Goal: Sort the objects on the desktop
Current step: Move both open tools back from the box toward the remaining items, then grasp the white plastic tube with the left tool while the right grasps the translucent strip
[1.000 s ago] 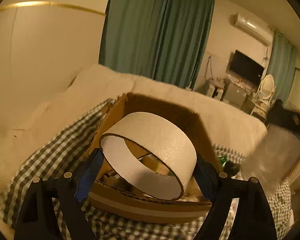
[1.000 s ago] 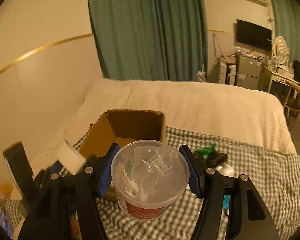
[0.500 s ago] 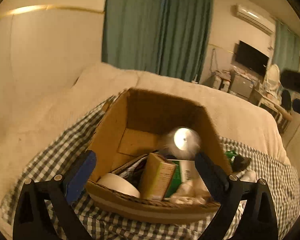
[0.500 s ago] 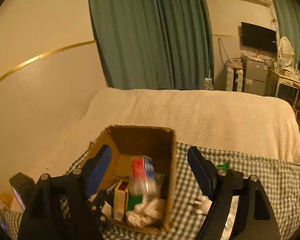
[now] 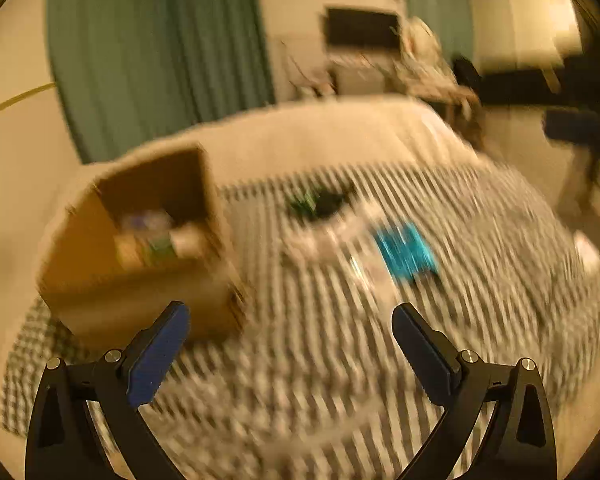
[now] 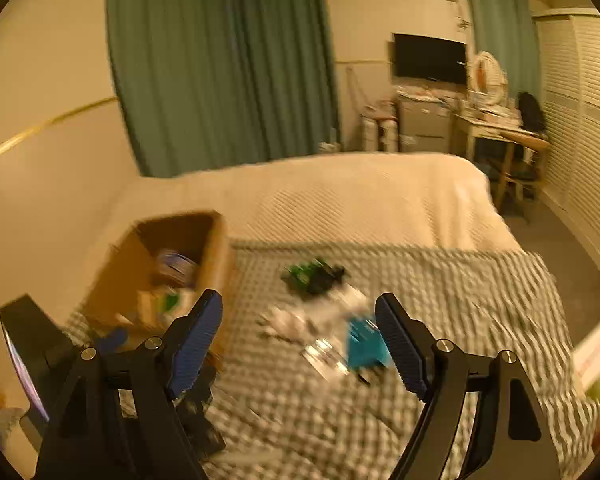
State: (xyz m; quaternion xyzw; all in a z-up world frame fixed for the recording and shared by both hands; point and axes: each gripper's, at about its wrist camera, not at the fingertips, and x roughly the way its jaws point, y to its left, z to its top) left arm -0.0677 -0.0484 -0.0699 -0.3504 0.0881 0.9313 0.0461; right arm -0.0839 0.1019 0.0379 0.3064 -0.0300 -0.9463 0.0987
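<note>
A brown cardboard box [image 5: 140,272] with several sorted items inside stands at the left on a checked cloth [image 5: 480,280]; it also shows in the right wrist view [image 6: 120,276]. A blue packet [image 5: 406,252], a green and black item [image 5: 316,202] and white and clear bits [image 5: 324,240] lie on the cloth right of the box. The right wrist view shows the blue packet [image 6: 364,342] and the green and black item [image 6: 314,274]. My left gripper [image 5: 290,352] is open and empty. My right gripper [image 6: 298,340] is open and empty. Both views are blurred.
The cloth lies on a cream bed [image 6: 340,196]. Green curtains [image 6: 220,68], a TV [image 6: 428,58] and a desk with a chair [image 6: 504,140] stand behind. A white item [image 6: 596,352] sits at the far right. The left gripper's body [image 6: 28,340] shows at left.
The tape roll left my left gripper and the clear tub left my right gripper; both landed in the box. Both grippers have since swung right, away from the box, toward the loose items.
</note>
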